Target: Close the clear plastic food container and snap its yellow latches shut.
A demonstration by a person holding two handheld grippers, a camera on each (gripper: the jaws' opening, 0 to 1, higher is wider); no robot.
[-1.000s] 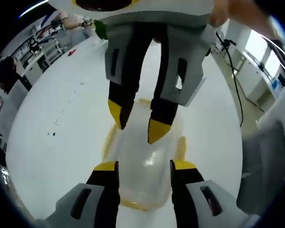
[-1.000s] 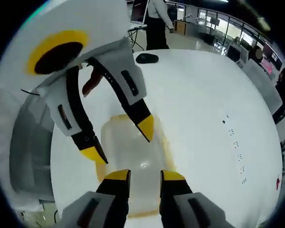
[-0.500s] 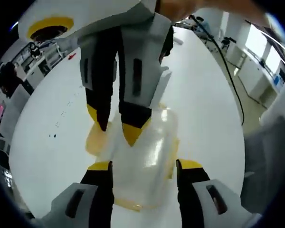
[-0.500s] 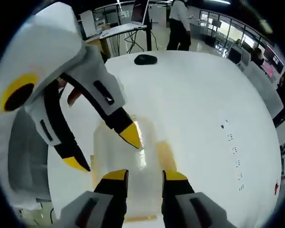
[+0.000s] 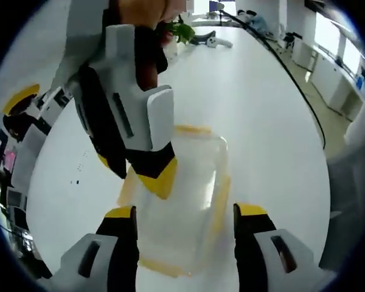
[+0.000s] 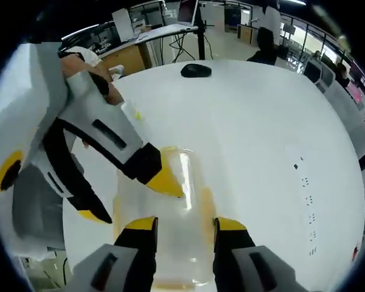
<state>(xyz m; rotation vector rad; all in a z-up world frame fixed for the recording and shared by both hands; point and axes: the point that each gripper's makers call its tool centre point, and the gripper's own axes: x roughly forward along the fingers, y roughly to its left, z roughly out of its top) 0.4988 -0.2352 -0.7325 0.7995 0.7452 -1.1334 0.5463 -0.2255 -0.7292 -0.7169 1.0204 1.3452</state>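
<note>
A clear plastic container with its lid on lies on the white table; yellow latches show along its edges. My left gripper is open, its jaws standing to either side of the container's near end. My right gripper comes in from the upper left, open, with one yellow fingertip over the lid and the other off the container's side. In the right gripper view the container lies under my open right gripper, and the left gripper reaches in from the left.
A black mouse lies at the far side of the table. Small black marks dot the tabletop to the right. A black cable runs along the table's edge. Desks and people stand beyond the table.
The right gripper has swung toward the left side of the left gripper view and down beside the container. My left jaws stand slightly wider. Both cameras have shifted over the container.
</note>
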